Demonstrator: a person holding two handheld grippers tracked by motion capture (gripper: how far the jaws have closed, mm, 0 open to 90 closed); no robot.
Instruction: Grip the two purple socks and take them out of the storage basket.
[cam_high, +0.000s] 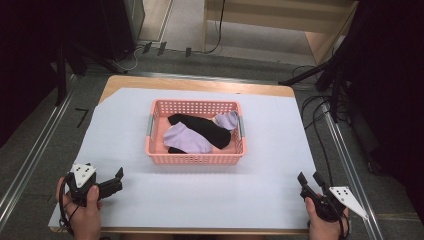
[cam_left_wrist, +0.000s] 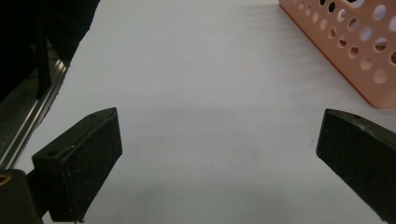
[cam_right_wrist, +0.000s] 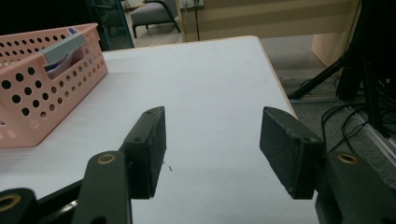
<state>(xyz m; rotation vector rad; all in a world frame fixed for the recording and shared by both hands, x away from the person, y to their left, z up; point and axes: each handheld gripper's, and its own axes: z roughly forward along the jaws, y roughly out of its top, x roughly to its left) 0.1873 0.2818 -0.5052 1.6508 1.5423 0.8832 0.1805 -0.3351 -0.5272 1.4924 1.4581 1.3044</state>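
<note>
Socks lay in the pink basket (cam_high: 195, 159) at centre frame in the high view: a lavender sock (cam_high: 186, 139) on top at lower left, a black sock (cam_high: 200, 129) running diagonally under it, and a 2nd lavender sock (cam_high: 227, 120) bunched at the upper right corner. All looked light, soft and limp, prob. knit fabric, not slippery and not fragile; they would drape and fold when lifted and might drag a neighbour along w/ them. Best hold, I judged: pinch a raised fold or the cuff of the top lavender sock, coming from above to clear the basket wall. The basket, perforated plastic w/ grey handles, looked light enough to shift if a sock snagged.

It sat mid-surface on the white surface (cam_high: 270, 190). Left tool (cam_high: 120, 178) was at lower left, right tool (cam_high: 309, 181) at lower right, both well apart from the basket. Both tools stood wide w/ nothing between the jaws, each held in a hand.
</note>
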